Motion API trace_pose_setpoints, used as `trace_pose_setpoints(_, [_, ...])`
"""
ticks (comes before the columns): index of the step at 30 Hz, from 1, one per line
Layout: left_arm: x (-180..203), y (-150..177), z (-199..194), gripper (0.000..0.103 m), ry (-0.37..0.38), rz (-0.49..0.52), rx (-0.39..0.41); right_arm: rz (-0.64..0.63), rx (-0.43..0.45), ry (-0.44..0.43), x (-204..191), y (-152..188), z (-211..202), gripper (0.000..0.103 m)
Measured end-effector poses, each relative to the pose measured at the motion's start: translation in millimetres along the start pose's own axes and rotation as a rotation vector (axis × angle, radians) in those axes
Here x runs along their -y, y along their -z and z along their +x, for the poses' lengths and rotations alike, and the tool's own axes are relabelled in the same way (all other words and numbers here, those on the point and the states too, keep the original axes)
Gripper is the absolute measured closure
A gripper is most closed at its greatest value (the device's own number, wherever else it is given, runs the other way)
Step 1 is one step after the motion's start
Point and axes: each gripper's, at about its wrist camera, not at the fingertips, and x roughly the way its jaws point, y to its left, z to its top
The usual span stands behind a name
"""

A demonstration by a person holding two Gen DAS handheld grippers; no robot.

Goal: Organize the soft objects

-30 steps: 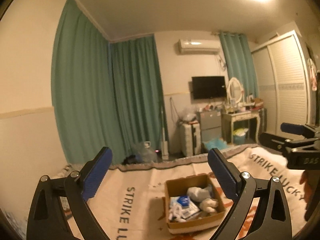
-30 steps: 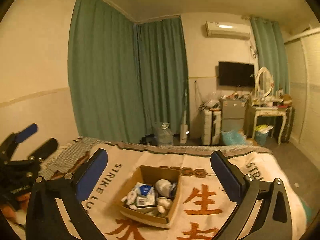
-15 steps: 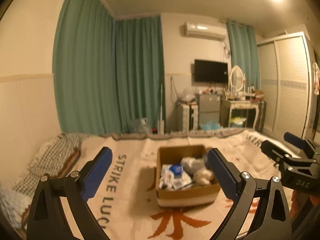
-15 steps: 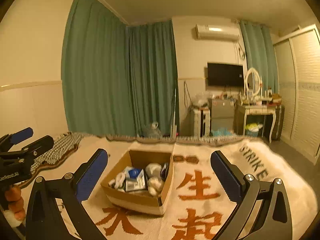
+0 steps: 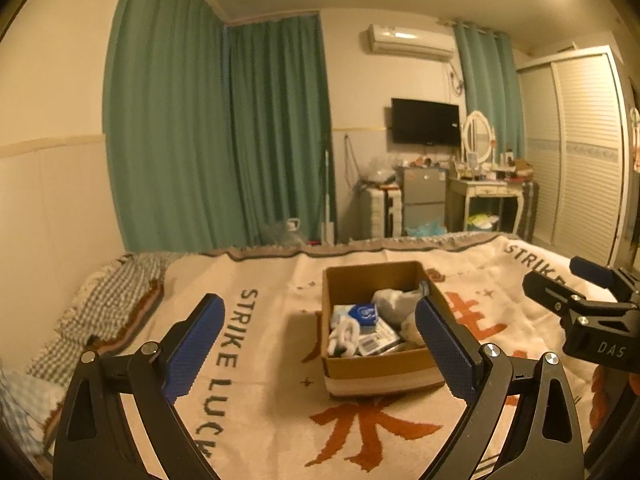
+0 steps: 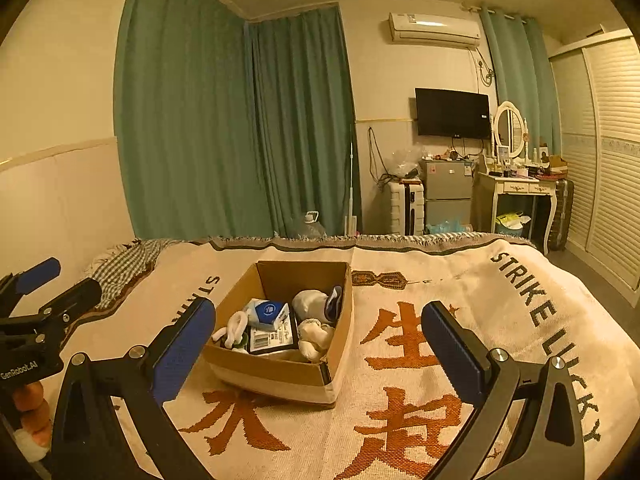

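An open cardboard box (image 5: pixel 380 372) (image 6: pixel 280 372) sits on the bed. It holds several soft items: a grey plush (image 6: pixel 310 302), a cream plush (image 6: pixel 316 334), a white knotted rope toy (image 6: pixel 234 326), a blue-and-white pack (image 6: pixel 268 312) and a flat packet (image 6: pixel 272 338). My left gripper (image 5: pixel 316 348) is open and empty, above the bed just before the box. My right gripper (image 6: pixel 316 348) is open and empty, before the box. Each gripper shows at the edge of the other's view (image 5: pixel 576 292) (image 6: pixel 52 292).
A cream blanket (image 6: pixel 440 360) with orange characters and "STRIKE LUCKY" lettering covers the bed. A checked cloth (image 5: pixel 116 296) lies at the bed's left side. Green curtains, a dresser (image 6: pixel 520 192), a small fridge and a wardrobe stand beyond the bed's far edge.
Both cameras have tilted downward and come closer to the box, which now sits larger and nearer the middle of each view. Both grippers stay open.
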Motion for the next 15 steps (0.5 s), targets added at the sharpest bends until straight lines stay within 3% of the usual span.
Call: trace_pose_setpoints(15, [5.0,3.4,5.0,0.005,0.0,0.02,-0.022,-0.012,-0.004,0.0,-3.6,1.8,0.7,0.0])
